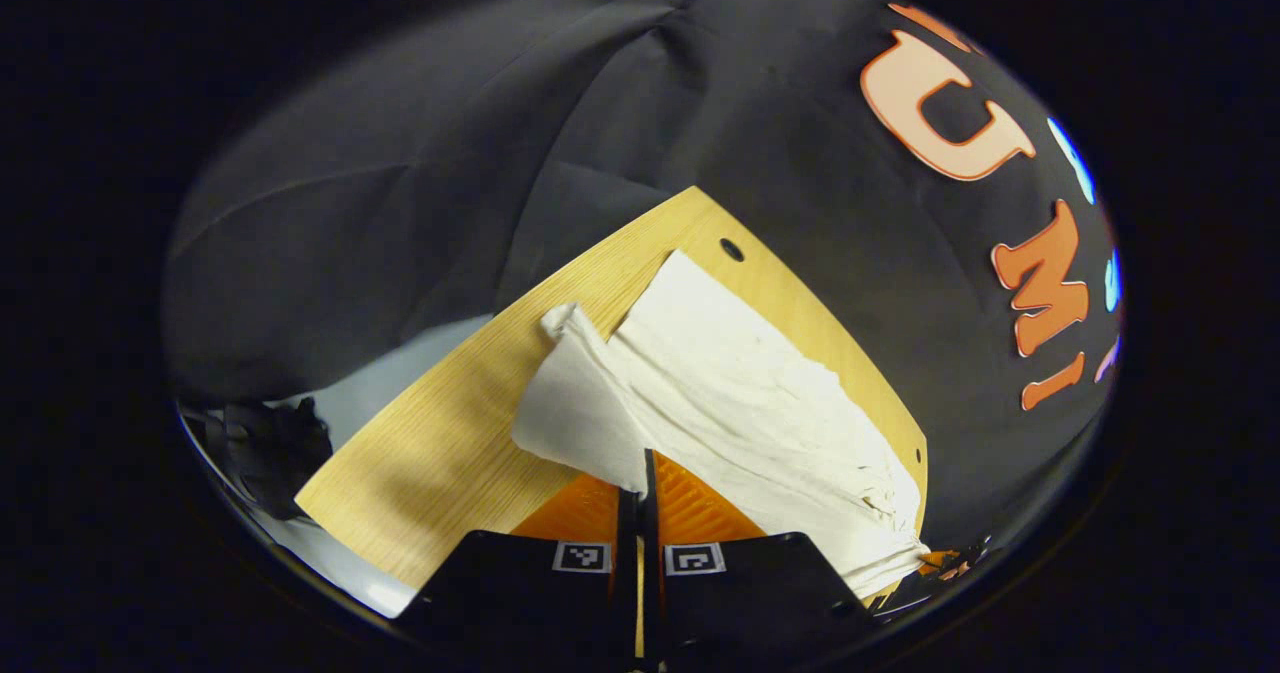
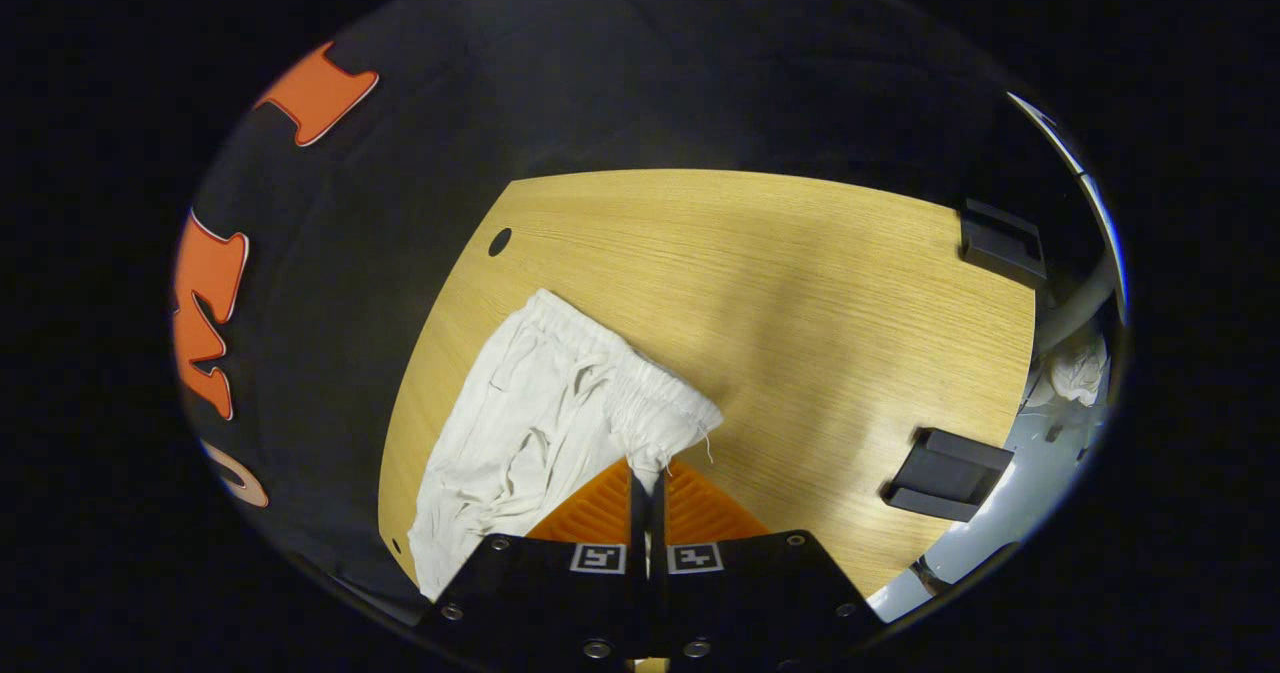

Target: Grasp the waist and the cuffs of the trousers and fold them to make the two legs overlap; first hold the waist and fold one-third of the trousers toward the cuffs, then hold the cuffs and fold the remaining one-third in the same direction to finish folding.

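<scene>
White trousers point(image 1: 740, 393) lie crumpled along the right side of the wooden table point(image 1: 440, 453). In the left gripper view the leg end spreads near me, with one cuff point(image 1: 570, 325) turned up. My left gripper point(image 1: 643, 473) is shut on the edge of that leg fabric. The gathered waist lies at the far right, where a bit of the other gripper point(image 1: 945, 561) shows. In the right gripper view the elastic waistband point(image 2: 625, 378) of the trousers point(image 2: 520, 433) faces me. My right gripper point(image 2: 647, 478) is shut on the waistband's near corner.
Two black brackets point(image 2: 945, 473) point(image 2: 1000, 238) sit on the table's right edge point(image 2: 1020, 353) in the right gripper view. A small hole point(image 2: 498, 242) marks the table's far corner. A white cloth point(image 2: 1078, 373) lies beyond the edge. Dark gear point(image 1: 265, 443) stands off the table's left side.
</scene>
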Motion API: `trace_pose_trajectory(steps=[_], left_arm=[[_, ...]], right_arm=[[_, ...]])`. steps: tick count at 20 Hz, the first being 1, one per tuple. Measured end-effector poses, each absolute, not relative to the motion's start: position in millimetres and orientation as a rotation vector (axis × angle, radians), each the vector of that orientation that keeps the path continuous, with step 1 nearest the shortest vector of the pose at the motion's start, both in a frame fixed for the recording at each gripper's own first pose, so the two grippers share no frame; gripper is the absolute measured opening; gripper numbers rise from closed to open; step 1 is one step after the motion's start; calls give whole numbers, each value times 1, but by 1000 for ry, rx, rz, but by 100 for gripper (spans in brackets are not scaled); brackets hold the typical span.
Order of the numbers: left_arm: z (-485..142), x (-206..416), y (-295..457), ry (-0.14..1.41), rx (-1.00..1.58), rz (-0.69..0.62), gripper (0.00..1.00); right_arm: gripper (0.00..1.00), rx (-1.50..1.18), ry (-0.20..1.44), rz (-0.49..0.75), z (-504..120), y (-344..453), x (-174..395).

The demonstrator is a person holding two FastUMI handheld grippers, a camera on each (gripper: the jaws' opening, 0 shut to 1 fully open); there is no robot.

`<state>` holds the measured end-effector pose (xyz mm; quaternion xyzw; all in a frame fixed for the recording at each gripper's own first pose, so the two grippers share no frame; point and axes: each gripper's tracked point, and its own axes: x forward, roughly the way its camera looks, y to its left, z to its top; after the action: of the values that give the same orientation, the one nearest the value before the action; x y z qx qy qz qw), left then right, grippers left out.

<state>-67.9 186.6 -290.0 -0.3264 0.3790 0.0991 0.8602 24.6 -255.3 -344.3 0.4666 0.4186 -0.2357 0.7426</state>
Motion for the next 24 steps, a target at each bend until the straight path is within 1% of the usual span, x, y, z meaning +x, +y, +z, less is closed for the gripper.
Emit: trace_pose_trajectory(steps=[3,4,9,10,12,13,16,17,18,20,24], left_arm=[[-275,-41,192,790,-641,181,8],[-273,-34,194,793,-638,172,6],[-266,2,200,824,-617,119,6],[-266,10,202,827,-601,117,4],[-265,25,202,844,-569,122,4],[-266,34,207,843,-545,149,4],[-266,74,205,847,-420,157,8],[-268,84,200,868,-393,154,6],[-268,95,198,880,-376,156,6],[-275,113,199,902,-382,171,6],[-306,131,206,965,-504,242,6]], right_arm=[[1,1057,913,-520,-327,-249,47],[1,1054,914,-521,-323,-249,52],[1,1066,896,-528,-296,-249,89],[1,1052,901,-523,-294,-251,96],[1,1037,929,-506,-298,-249,108],[1,1040,943,-503,-299,-247,116],[1,1048,976,-488,-317,-248,136],[1,1048,989,-484,-320,-249,143],[1,1053,1004,-477,-325,-249,151],[1,1058,1023,-458,-337,-250,170],[1,1069,1074,-430,-359,-245,205]])
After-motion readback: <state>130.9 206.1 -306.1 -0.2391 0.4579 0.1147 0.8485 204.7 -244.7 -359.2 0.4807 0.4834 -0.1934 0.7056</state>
